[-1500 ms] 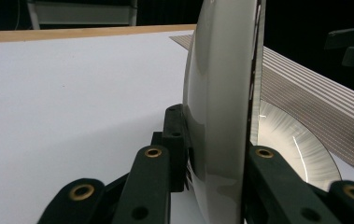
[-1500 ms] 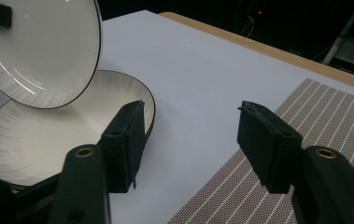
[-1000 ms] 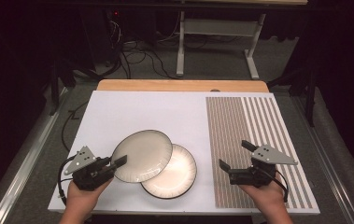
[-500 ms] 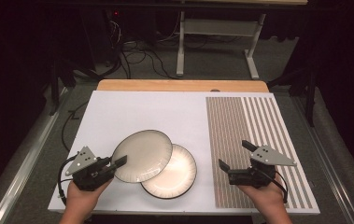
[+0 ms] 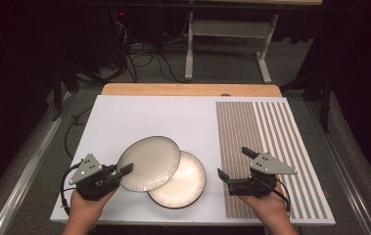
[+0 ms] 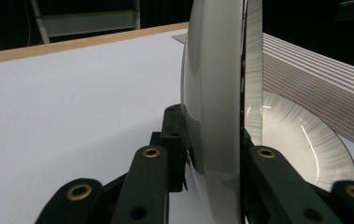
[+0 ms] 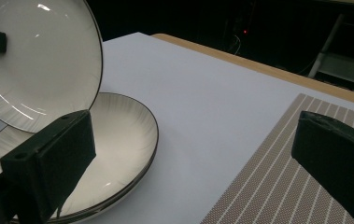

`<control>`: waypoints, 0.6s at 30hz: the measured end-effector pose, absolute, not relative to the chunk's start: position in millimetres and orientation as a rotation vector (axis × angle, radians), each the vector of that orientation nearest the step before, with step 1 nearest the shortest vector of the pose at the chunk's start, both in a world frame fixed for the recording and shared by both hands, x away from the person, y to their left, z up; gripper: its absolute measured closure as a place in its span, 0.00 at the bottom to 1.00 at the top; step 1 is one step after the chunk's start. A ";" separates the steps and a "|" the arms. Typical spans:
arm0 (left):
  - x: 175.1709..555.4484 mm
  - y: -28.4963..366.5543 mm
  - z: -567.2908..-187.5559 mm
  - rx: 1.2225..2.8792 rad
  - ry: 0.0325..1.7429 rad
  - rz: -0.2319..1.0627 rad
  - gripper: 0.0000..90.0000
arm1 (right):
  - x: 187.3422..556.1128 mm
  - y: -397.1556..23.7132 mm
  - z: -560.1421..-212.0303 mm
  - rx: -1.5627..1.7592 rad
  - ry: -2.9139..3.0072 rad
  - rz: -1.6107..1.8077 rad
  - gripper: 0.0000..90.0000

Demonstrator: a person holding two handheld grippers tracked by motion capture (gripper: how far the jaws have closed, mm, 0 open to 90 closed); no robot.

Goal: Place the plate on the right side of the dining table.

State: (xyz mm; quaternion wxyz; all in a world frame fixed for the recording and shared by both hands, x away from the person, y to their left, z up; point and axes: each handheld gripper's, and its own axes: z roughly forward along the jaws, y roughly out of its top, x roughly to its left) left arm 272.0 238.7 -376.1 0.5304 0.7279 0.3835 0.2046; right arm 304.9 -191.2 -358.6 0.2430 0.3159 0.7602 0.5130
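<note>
We see the left gripper (image 5: pixel 124 171) pinching the rim of the upper plate (image 5: pixel 150 163), which it holds lifted and tilted over the lower plate (image 5: pixel 185 183) lying on the white table (image 5: pixel 149 115). The right gripper (image 5: pixel 236 166) hovers with jaws spread wide and empty above the striped placemat (image 5: pixel 266 137), just beside the plates.

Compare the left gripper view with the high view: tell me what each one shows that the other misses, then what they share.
The left gripper view alone shows the grip up close: the lifted plate edge-on, its rim pinched between the black jaws, and fine radial lines on the lower plate.

The high view alone shows both hands, the left gripper, the right gripper with jaws apart and nothing between them, and the floor cables.

Both show the two plates overlapping, the white table, its wooden edge and the striped mat.
</note>
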 end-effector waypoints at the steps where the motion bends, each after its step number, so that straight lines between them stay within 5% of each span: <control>1: 272.1 238.7 -376.1 1.737 0.915 0.488 0.85 | 305.7 -189.1 -358.9 0.849 2.084 1.410 0.01; 18: 272.0 239.2 -376.9 1.727 0.933 0.480 0.85 | 321.4 -150.1 -365.6 0.798 2.218 1.416 0.02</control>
